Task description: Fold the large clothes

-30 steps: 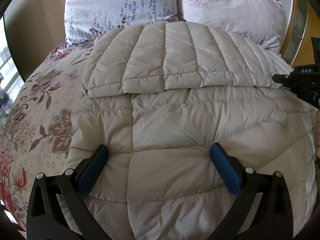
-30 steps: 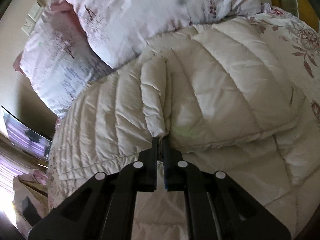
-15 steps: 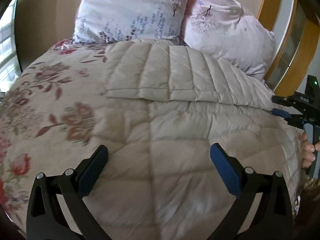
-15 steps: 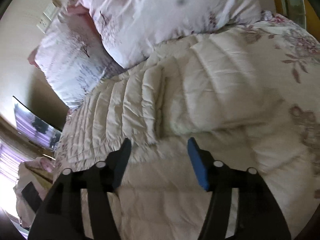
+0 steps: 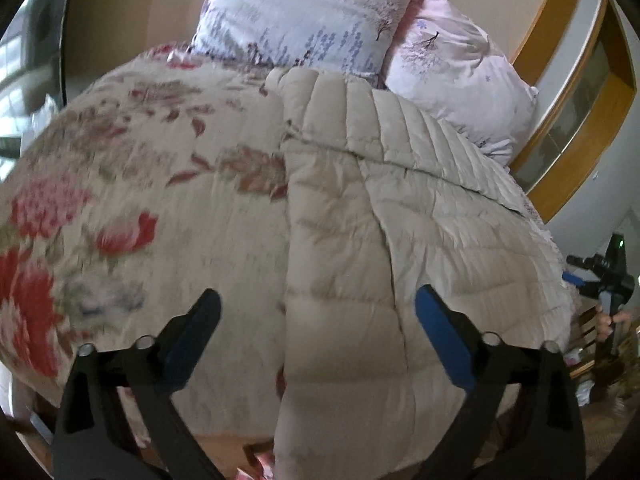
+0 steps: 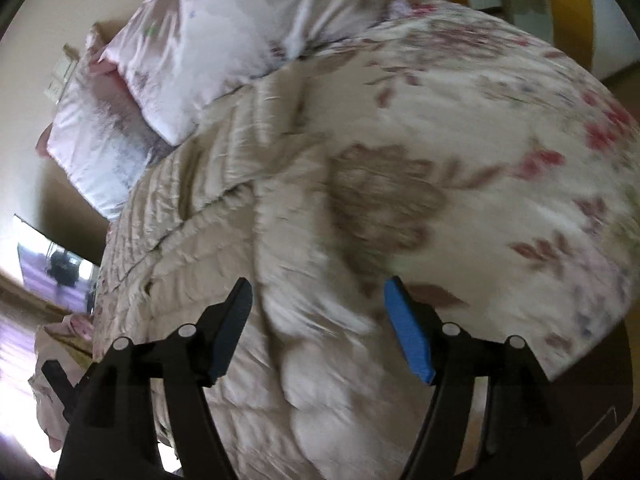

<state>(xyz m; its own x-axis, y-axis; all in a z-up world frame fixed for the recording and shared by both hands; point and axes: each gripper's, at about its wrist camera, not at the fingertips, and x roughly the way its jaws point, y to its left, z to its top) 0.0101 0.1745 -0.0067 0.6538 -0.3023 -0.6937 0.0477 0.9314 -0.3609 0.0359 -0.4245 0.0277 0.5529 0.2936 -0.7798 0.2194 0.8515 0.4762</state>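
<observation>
Beige quilted down coat (image 5: 360,240) on the floral bedspread (image 5: 140,200), top already folded over lower part. Left gripper (image 5: 316,328) wide, closing slightly; right gripper (image 6: 318,320) opening; both empty. Further folds probably left.

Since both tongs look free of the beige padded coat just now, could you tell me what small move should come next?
Probably bring the left tongs, whose jaws are closing with nothing pinched, down onto the near hem of the padded coat. The coat lies folded once on the floral bedspread, and the right tongs are opening and empty.
</observation>
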